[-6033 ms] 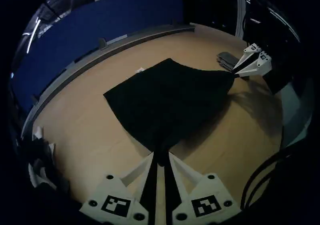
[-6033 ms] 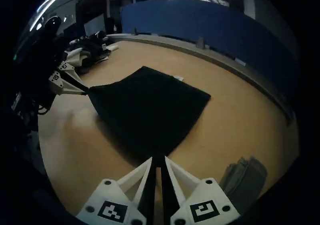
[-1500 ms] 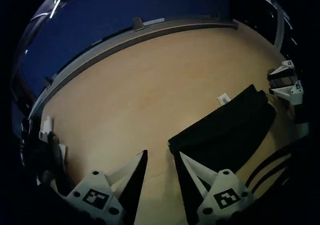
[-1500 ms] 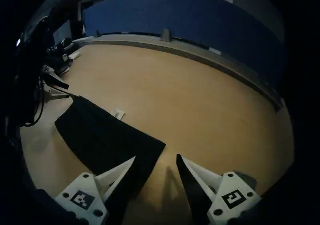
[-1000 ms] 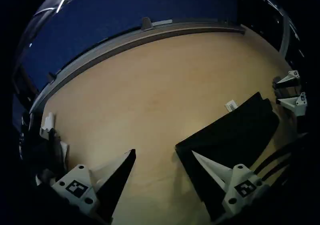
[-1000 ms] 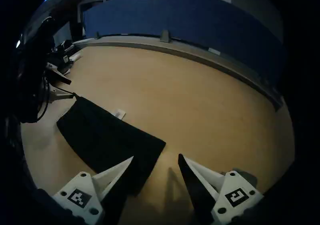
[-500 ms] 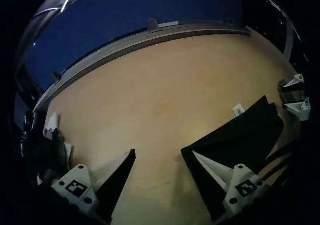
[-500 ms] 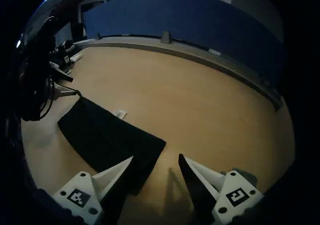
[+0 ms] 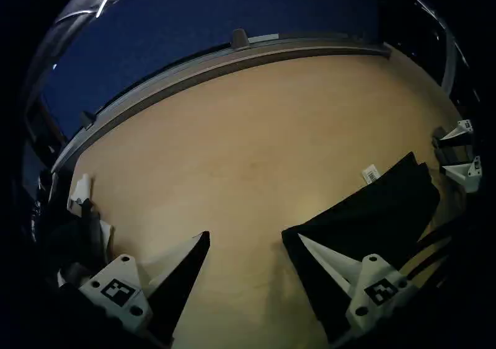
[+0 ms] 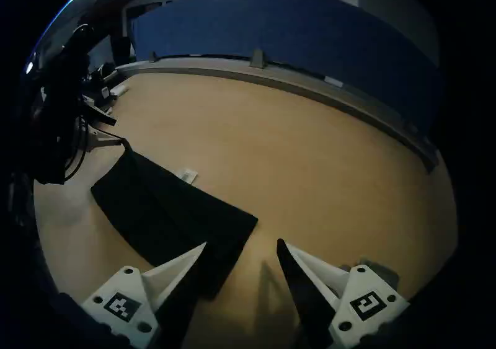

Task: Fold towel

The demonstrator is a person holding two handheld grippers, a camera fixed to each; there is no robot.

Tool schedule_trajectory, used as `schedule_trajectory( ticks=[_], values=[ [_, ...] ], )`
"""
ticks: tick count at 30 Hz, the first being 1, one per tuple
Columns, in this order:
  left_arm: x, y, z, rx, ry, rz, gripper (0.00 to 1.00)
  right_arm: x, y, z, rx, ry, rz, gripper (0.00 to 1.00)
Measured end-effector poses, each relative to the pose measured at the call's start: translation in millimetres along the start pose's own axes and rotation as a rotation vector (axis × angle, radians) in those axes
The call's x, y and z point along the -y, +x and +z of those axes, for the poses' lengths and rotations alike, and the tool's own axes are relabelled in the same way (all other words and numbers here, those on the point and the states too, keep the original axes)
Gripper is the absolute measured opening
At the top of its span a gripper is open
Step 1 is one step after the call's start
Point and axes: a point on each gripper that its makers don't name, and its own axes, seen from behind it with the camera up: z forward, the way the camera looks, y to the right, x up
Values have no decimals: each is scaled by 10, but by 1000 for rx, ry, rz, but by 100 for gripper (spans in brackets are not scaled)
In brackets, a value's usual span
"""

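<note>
towel: black, folded into a long narrow band [image 9: 372,216] [image 10: 164,209], lying flat on the wood surface [image 9: 248,126]. Layers show at one short end, edges approx lined up.
tag: white tag [image 9: 371,174] sticks out at towel's far long edge, touching it.
left hand-held gripper: [image 9: 251,240] [image 10: 119,133] at one short end of towel. Fingers spread wide w/ nothing between, released. One finger hangs over towel's corner, the other is off towel over bare wood. Can't tell if it touches the cloth.
right hand-held gripper: [image 10: 242,243] [image 9: 441,152] at the opposite short end of towel. Also spread wide and empty, one finger over towel's end, the other beside towel.
cross-check: each view has the other gripper just past towel's far end, fingers apart.
why placed so: judged, towel is flat so the fold holds by its own weight. One gripper per short end b/c the corners for an end-to-end fold are there.
stage: judged approx mid-task. At least one fold is in, and the band looks long enough to halve again.
next needs: judged, each pinch must catch all layers at a corner, else only the top layer lifts.
risk: layers could slide apart when lifted, since the cloth is limp.
backdrop: blue partition [image 9: 217,14] and grey rail [image 9: 217,61] beyond towel, well apart.
</note>
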Motion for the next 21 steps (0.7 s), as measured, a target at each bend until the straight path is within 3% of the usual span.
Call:
schedule_trajectory(
  ticks=[9,21],
  values=[
    [-48,-140,-282,-22,-16,20,95,0,-6,-23,-4,8,1,78],
    [-52,-535,-727,-40,0,-44,95,41,-56,-35,0,17,-9,78]
  ],
)
